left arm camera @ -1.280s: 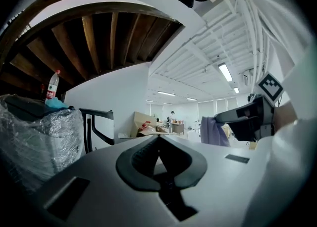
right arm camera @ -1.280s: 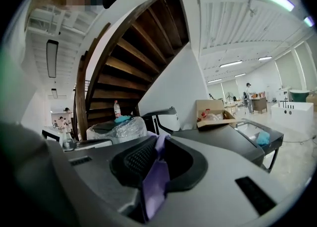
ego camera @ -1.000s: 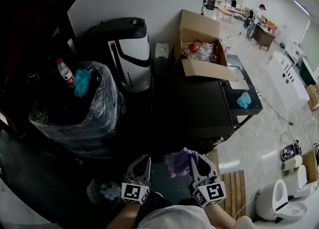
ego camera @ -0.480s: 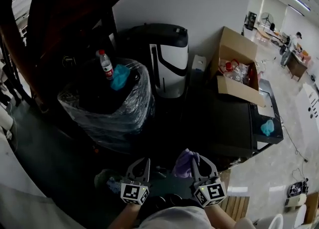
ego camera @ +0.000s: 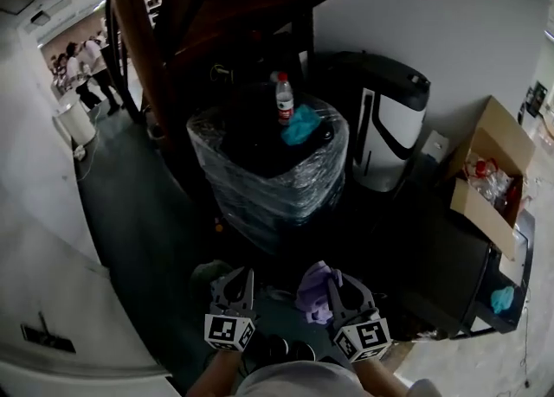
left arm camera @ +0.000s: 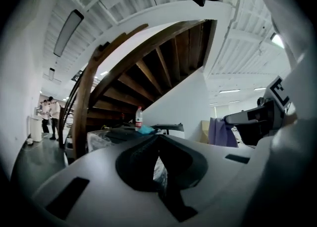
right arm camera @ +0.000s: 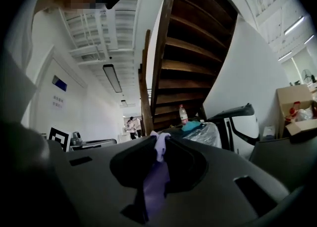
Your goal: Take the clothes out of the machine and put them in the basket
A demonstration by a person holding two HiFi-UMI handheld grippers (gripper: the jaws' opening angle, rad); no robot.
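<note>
My right gripper (ego camera: pixel 333 279) is shut on a crumpled purple cloth (ego camera: pixel 312 288), held level in front of me. In the right gripper view the purple cloth (right arm camera: pixel 157 181) hangs down between the closed fingertips of the right gripper (right arm camera: pixel 158 140). My left gripper (ego camera: pixel 241 276) is beside it to the left, and its tips meet with nothing between them. In the left gripper view the left gripper (left arm camera: pixel 158 138) points at the wrapped stack, and the purple cloth (left arm camera: pixel 216 132) shows at the right. No washing machine drum or basket is in view.
A plastic-wrapped stack (ego camera: pixel 268 166) stands straight ahead, with a water bottle (ego camera: pixel 284 98) and a teal rag (ego camera: pixel 301 124) on top. Behind it are a black-and-white machine (ego camera: pixel 389 131) and a wooden staircase (ego camera: pixel 138 49). An open cardboard box (ego camera: pixel 489 175) is at the right. People stand far left (ego camera: pixel 82 67).
Both grippers have swung left together, the purple cloth still in the right one. The wrapped stack has come from the left to straight ahead, and the cardboard box has slid to the right edge.
</note>
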